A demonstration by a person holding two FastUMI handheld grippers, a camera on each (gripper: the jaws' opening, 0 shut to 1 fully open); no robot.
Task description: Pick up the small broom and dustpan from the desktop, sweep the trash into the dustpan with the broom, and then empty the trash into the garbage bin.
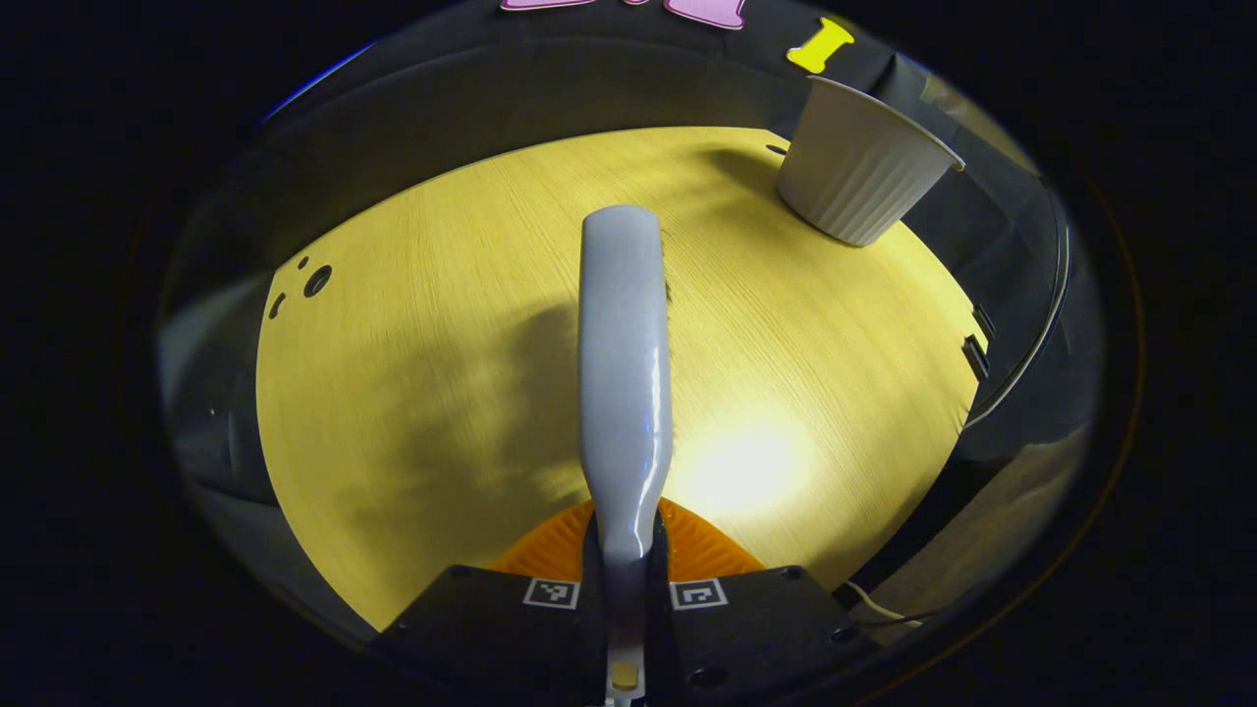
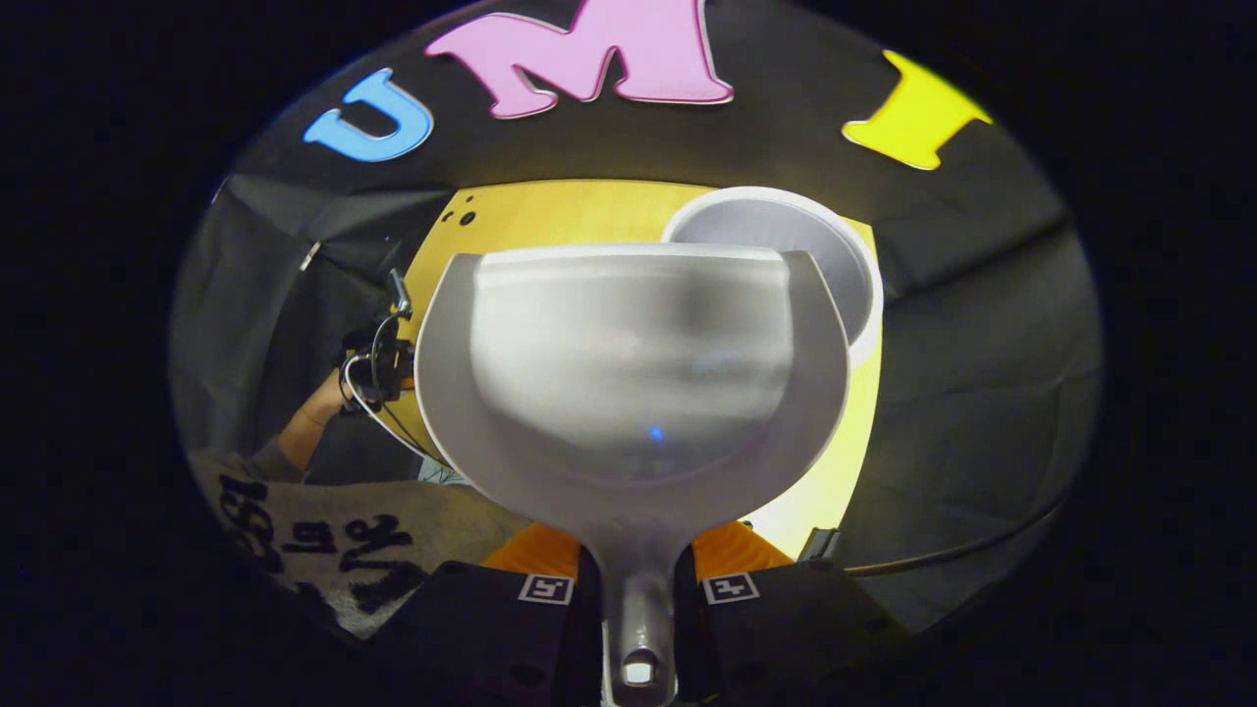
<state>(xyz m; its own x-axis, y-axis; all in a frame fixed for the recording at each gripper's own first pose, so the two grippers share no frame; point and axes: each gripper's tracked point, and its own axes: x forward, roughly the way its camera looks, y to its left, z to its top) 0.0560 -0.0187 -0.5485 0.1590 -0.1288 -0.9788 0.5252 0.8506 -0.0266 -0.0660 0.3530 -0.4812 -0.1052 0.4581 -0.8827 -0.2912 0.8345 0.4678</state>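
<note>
Left gripper view
Left gripper (image 1: 626, 589): you are clenching both black fingers on the narrow neck of the pale grey-white glossy plastic small broom (image 1: 625, 373); the handle end is poking back between the two marker tags.
Broom position: it is pointing straight ahead from your fingers, hanging over the yellow wood-grain desktop (image 1: 422, 393); a fringe of dark bristles is peeking along its right edge near the tip.
Bin: the white ribbed plastic garbage bin (image 1: 859, 172) is standing on the desktop's far right, well apart from the broom tip.
Trash: I am not seeing any on the desktop here.

Right gripper view
Right gripper (image 2: 638, 589): you are gripping the stem of the grey smooth plastic dustpan (image 2: 628, 373), both fingers pressing on it.
Dustpan position: it is held up in the air, scoop facing the camera, front lip just at the bin's open mouth, partly covering it. Blurred inside, so contents cannot be told.
Other hand: a hand with the left gripper is showing at the left, beside the desktop edge.

Handling
Broom: it is looking light and stiff, with a slick shell; hold the narrow neck squarely, as it may twist in the pads.
Dustpan: light, rigid, smooth; the stem is the only sensible hold, and its wide scoop will lever against your grip when tipped.
Stage (judgement): you are looking to be at the emptying step.
</note>
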